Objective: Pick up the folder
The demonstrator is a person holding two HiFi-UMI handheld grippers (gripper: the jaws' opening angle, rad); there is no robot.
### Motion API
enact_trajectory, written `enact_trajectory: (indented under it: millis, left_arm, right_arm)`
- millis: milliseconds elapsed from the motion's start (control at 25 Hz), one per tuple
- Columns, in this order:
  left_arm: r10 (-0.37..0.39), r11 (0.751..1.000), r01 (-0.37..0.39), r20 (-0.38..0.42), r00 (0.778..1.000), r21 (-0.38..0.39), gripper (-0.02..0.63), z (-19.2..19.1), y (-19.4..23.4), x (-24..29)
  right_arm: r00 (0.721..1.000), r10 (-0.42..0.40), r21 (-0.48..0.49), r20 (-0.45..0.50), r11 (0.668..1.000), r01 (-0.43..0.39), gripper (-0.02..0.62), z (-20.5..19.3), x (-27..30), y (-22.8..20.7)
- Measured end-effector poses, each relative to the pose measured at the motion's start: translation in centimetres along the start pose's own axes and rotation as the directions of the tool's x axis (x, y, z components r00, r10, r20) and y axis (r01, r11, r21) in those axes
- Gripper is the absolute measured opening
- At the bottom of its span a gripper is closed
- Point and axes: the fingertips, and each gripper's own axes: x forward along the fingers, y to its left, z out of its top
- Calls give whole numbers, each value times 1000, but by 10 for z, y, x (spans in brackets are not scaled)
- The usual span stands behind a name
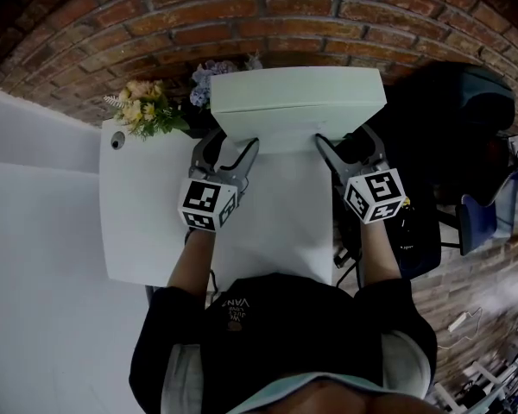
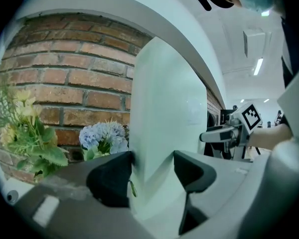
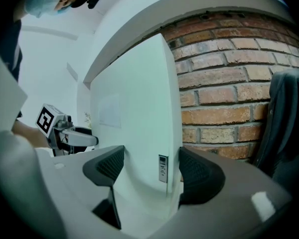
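The folder [image 1: 298, 102] is a thick, pale white box file, held up over the far end of the white table [image 1: 147, 222]. My left gripper [image 1: 231, 147] clamps its near left corner. My right gripper [image 1: 347, 145] clamps its near right corner. In the left gripper view the folder [image 2: 167, 113] stands upright between the left gripper [image 2: 152, 176] jaws, both pads against it. In the right gripper view the folder's spine with a small label [image 3: 163, 168] sits between the right gripper [image 3: 152, 171] jaws. Both grippers are shut on it.
A yellow flower bunch [image 1: 145, 106] and pale blue flowers [image 1: 214, 69] stand at the table's far left, against the brick wall [image 1: 285, 7]. A black chair [image 1: 466, 119] is close on the right. The person's torso [image 1: 281, 335] fills the near side.
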Motion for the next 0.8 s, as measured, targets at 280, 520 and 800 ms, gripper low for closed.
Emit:
enact_trajectory:
  millis: [280, 520, 800]
  left_arm:
    - [8, 1000, -8, 0, 1000, 9, 267, 5, -7, -20]
    - [13, 1000, -13, 0, 1000, 5, 267, 7, -14, -38]
    - [22, 1000, -22, 6, 1000, 14, 267, 9, -23, -62]
  right_arm:
    - [1000, 5, -2, 5, 1000, -5, 337, 5, -14, 15]
    - [1000, 5, -18, 0, 1000, -5, 337, 10, -27, 28]
    - [1000, 7, -19, 8, 1000, -7, 337, 12, -44, 47]
